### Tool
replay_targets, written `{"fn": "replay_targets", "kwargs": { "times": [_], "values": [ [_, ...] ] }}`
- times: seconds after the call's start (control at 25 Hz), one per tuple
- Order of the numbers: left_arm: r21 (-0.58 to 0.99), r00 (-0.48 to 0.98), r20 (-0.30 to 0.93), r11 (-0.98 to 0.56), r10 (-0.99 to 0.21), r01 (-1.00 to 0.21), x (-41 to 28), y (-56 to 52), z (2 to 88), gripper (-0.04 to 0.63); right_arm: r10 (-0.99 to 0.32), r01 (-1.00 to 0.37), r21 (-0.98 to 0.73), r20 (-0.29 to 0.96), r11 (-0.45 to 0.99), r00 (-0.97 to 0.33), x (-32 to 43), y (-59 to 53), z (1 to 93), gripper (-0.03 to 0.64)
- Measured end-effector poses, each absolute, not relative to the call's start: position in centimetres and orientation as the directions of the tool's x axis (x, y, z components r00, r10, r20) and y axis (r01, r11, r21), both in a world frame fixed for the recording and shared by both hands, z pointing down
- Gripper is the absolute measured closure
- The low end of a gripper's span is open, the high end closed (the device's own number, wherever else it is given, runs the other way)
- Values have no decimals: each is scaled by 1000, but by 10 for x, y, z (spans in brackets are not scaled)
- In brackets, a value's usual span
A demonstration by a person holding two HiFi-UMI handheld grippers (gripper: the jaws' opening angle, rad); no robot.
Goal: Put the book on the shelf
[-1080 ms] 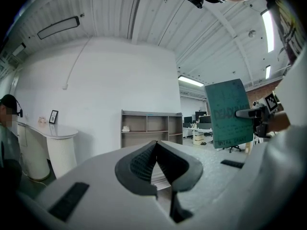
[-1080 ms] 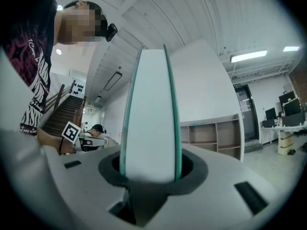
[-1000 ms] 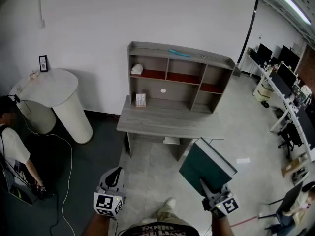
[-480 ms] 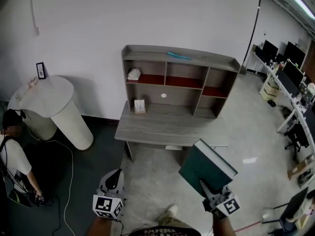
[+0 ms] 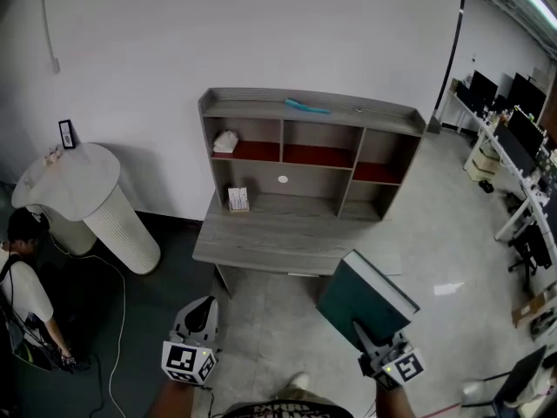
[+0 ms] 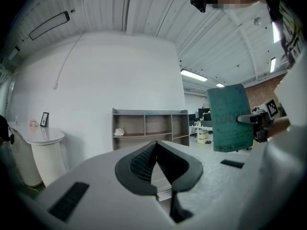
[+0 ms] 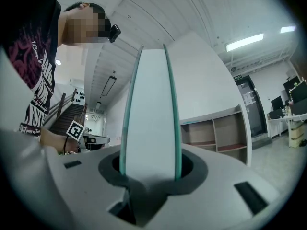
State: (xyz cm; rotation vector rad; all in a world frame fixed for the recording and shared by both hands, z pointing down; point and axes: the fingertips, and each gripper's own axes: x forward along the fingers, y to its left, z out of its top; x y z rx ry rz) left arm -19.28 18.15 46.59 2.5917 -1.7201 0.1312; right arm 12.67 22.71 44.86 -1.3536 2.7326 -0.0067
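Teal covers mark the book (image 5: 365, 293), which is clamped between the jaws of the right gripper (image 5: 364, 331) and held in the air at the lower right of the head view, short of the counter (image 5: 270, 240) and well apart from the shelf (image 5: 305, 151). In the right gripper view the book stands on end, its white page edge towards the camera and a jaw pressed on each cover. The left gripper (image 5: 201, 310) hangs level at the lower left, its jaws clenched together at the tips with nothing between them. The grey shelf stands at the back of the counter against a white wall; a teal thing (image 5: 306, 106) lies on its top board, a white lump (image 5: 225, 141) in its upper left compartment, and a small box (image 5: 238, 199) stands on the counter below. A person (image 5: 22, 277) crouches at far left beside a round white stand (image 5: 83, 190).
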Motion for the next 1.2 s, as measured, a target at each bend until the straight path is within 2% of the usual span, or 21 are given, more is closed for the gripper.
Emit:
{"fn": "replay_targets", "kwargs": {
  "times": [0.6, 0.8, 1.2],
  "values": [
    [-48, 427, 37, -428, -903, -902, -93, 108, 447, 589, -786, -785, -54, -79, 617, -613, 218, 156, 451, 457],
    [-94, 383, 85, -390, -920, -916, -100, 111, 461, 589, -766, -763, -67, -91, 643, -637, 213, 150, 457, 457],
    [-75, 373, 102, -381, -922, -922, -112, 98, 467, 589, -785, -771, -148, -104, 619, -610, 200, 136, 445, 457]
  ]
}}
